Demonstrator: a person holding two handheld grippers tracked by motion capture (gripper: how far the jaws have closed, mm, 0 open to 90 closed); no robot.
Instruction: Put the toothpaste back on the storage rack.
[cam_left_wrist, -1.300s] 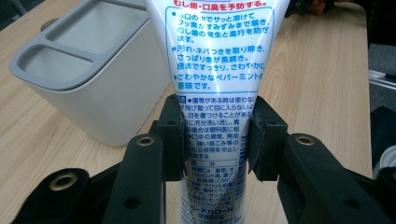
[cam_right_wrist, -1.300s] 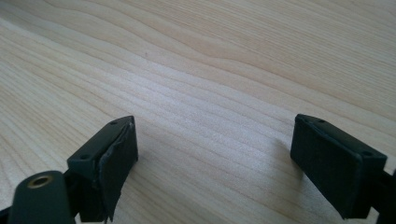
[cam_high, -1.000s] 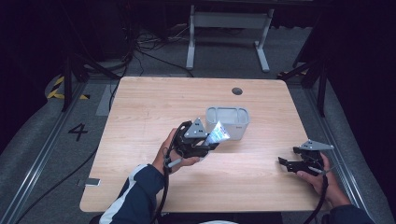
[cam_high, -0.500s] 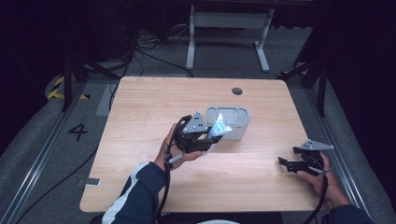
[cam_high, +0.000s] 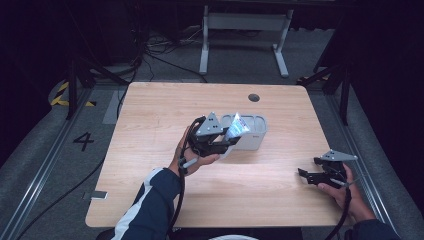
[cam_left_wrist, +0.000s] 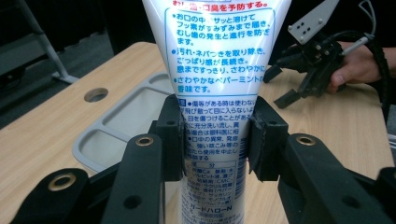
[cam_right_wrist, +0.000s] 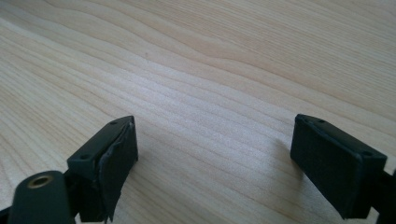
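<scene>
Holding a white toothpaste tube (cam_left_wrist: 215, 93) in my left gripper (cam_high: 216, 141), I see both pads (cam_left_wrist: 169, 140) pressed flat against its sides, just below the middle of its printed back panel. In the left gripper view the tube stands up between the jaws, its blue Japanese lettering facing the camera and its wider end running past the top edge. From the high view the tube (cam_high: 236, 128) is tilted up and away from my hand, lifted off the wood and hanging over the near left corner of the grey tray (cam_high: 250, 134). That tray sits near the middle of the wooden table (cam_high: 150, 115); in the left gripper view its shallow compartments (cam_left_wrist: 126, 116) lie behind the tube with nothing in the ones I can see.

My right gripper (cam_high: 311, 176) rests low at the table's right edge, well apart from the tray and the tube. Its jaws are spread wide, and in the right gripper view bare wood grain (cam_right_wrist: 210, 93) shows between them, so it grips nothing. The left gripper view also catches it farther off across the table, held in my right hand (cam_left_wrist: 355, 65).
</scene>
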